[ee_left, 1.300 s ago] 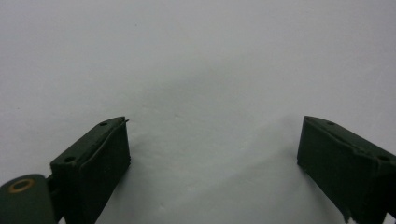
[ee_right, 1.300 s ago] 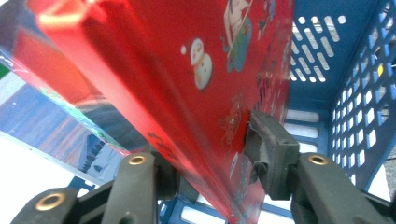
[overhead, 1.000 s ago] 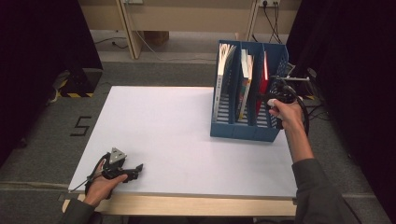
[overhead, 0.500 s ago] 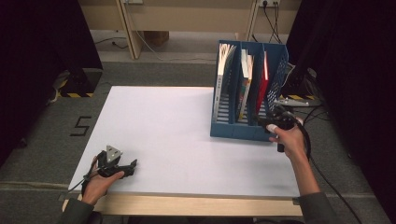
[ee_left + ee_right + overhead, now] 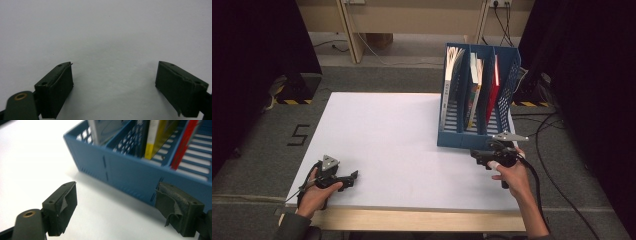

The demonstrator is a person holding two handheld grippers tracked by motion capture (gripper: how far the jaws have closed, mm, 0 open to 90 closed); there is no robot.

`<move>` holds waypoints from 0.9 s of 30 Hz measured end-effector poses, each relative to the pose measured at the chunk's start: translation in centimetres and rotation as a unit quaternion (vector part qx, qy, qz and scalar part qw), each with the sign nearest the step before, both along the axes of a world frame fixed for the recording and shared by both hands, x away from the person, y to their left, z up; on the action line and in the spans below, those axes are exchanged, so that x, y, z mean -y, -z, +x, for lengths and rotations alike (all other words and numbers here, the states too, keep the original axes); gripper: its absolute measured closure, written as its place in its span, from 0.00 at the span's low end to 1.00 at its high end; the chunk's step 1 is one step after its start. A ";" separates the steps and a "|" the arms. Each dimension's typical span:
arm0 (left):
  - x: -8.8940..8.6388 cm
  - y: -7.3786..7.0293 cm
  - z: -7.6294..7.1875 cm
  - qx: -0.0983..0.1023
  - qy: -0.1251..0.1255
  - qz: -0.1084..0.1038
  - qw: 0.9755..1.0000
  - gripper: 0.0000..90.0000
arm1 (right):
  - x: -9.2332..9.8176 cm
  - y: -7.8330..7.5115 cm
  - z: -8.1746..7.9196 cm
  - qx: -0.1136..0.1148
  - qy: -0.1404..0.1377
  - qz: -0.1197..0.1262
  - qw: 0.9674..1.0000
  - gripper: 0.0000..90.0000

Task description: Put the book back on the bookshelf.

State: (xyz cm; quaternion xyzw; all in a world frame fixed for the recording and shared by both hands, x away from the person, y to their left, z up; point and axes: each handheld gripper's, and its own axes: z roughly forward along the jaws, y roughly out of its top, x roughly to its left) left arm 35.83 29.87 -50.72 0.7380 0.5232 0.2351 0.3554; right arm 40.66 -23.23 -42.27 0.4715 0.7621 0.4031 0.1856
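The blue file rack (image 5: 477,107) is seen at the tabletop's (image 5: 377,130) far right corner, three slots each filled with upright books, apparently a finished sorting. The right gripper (image 5: 479,156) is held just before the rack's front wall, jaws wide apart, nothing gripped. The left gripper (image 5: 349,177) is parked at the near left edge, jaws also spread, empty.

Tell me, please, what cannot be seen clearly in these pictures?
- Book titles: in the high view the books in the blue rack are too small to read; the right gripper view cuts them off at the top edge.
- Red book: its cover faces a divider.
- Pad on a jaw of the right gripper: torn, but how badly is unclear.
- Left gripper: only bare table between its open jaws.
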 end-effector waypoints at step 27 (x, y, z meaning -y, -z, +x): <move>-0.2 0.0 -0.1 0.002 0.007 -0.001 1.000 0.15 | -3.3 6.4 -4.4 -0.058 -0.049 -0.106 0.991 0.20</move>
